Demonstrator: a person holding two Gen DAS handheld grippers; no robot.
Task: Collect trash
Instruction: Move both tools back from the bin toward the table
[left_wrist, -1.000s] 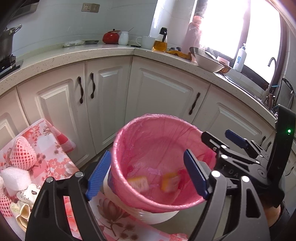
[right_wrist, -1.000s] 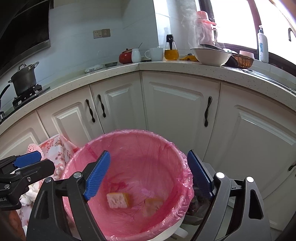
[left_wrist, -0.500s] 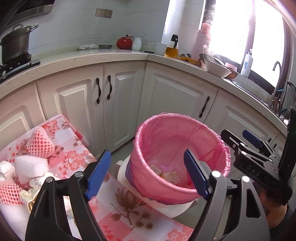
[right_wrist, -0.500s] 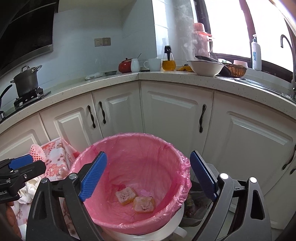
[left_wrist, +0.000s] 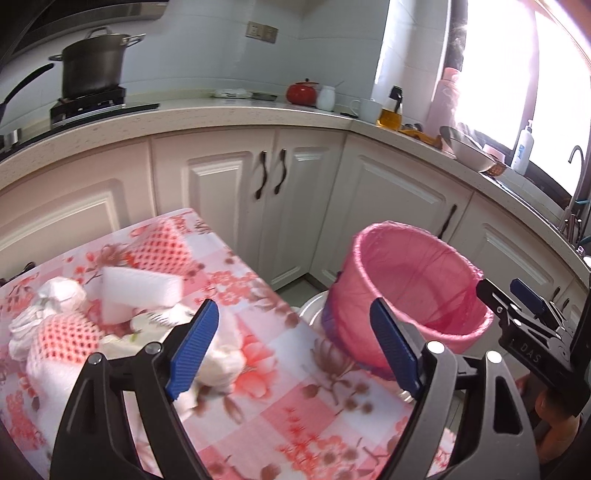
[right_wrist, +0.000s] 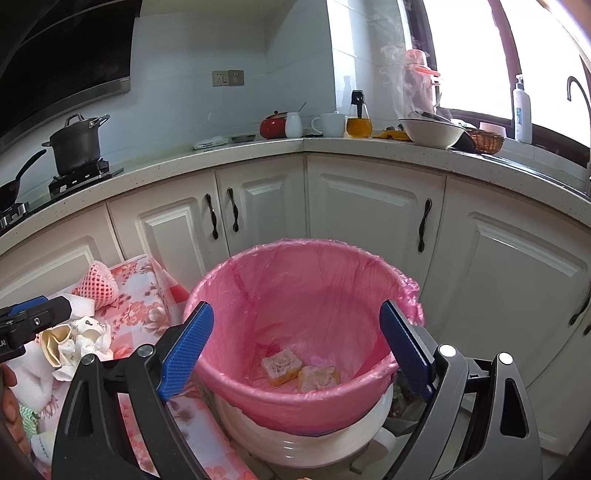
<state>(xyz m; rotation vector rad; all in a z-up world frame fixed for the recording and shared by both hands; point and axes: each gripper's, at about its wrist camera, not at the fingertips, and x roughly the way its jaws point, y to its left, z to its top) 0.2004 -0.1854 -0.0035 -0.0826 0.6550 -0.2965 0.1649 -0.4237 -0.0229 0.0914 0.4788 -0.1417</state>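
Note:
A bin with a pink liner (right_wrist: 306, 295) stands on the floor beside a table with a floral cloth (left_wrist: 280, 398); it also shows in the left wrist view (left_wrist: 410, 291). Two yellow sponge pieces (right_wrist: 299, 371) lie at its bottom. On the cloth lie a white foam block (left_wrist: 140, 288), pink foam fruit nets (left_wrist: 62, 339) and crumpled white paper (left_wrist: 59, 295). My left gripper (left_wrist: 295, 347) is open and empty above the table's edge. My right gripper (right_wrist: 295, 345) is open and empty over the bin's near rim.
White cabinets (right_wrist: 369, 214) curve behind the bin under a stone counter (right_wrist: 369, 147) with a red pot, cups, an oil bottle and a bowl. A black pot (left_wrist: 92, 70) sits on the stove at the left. A sink tap is at the far right.
My left gripper has swung left, away from the bin and over the table with the trash. My right gripper has drawn back slightly above the bin. The sponge pieces have settled at the bottom.

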